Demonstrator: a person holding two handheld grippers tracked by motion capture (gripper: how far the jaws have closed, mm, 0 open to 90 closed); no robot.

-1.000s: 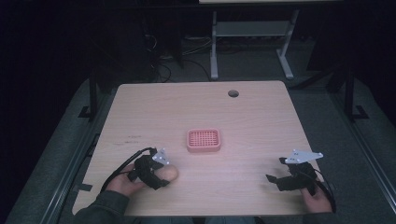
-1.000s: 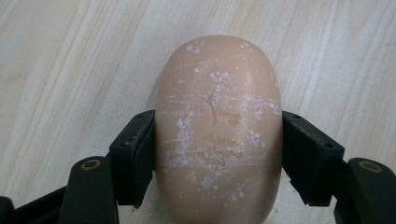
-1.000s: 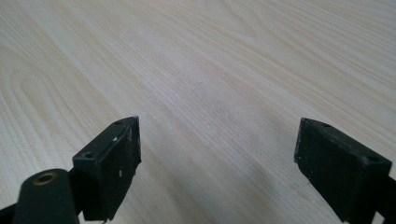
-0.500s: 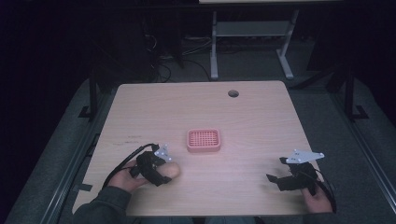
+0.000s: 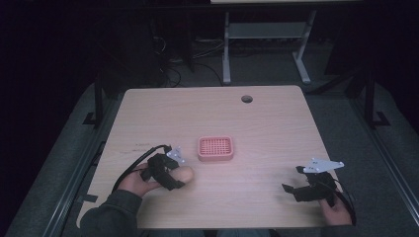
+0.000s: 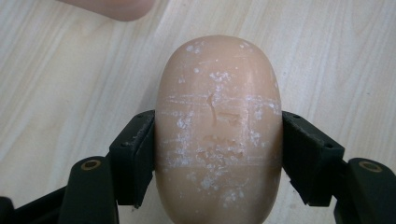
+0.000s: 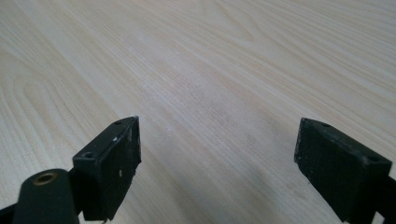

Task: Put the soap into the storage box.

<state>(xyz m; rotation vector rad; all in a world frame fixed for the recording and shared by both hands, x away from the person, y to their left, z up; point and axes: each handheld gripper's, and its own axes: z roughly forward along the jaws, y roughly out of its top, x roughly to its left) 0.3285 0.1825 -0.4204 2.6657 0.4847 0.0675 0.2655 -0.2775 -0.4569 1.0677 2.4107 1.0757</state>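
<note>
Your left gripper (image 5: 174,174) has its fingers (image 6: 133,156) closed on the soap (image 6: 218,130), one pad on each long flank, pressing just below the bar's widest part. That crosswise hold suits the shape: the sides there run nearly straight, so the pads sit flat, and the rounded nose sticks out ahead where you can see it. From above, the soap (image 5: 185,174) is at about 7 o'clock from the pink dish (image 5: 215,148), near it but apart, low over the table (image 5: 267,118); whether it touches the wood, I cannot tell.

The dish sits near the table's middle, empty, with its slotted face up, so it is probably where the bar belongs. The way there runs toward 1 o'clock. Keep the bar level as you go; its surface looks scuffed and chalky, yet soap can slip if the squeeze eases.

Your right gripper (image 5: 305,183) waits at about 4 o'clock from the dish, well apart, its fingers (image 7: 112,161) spread wide over bare wood and holding nothing. It is free to steady the dish if it slides.
</note>
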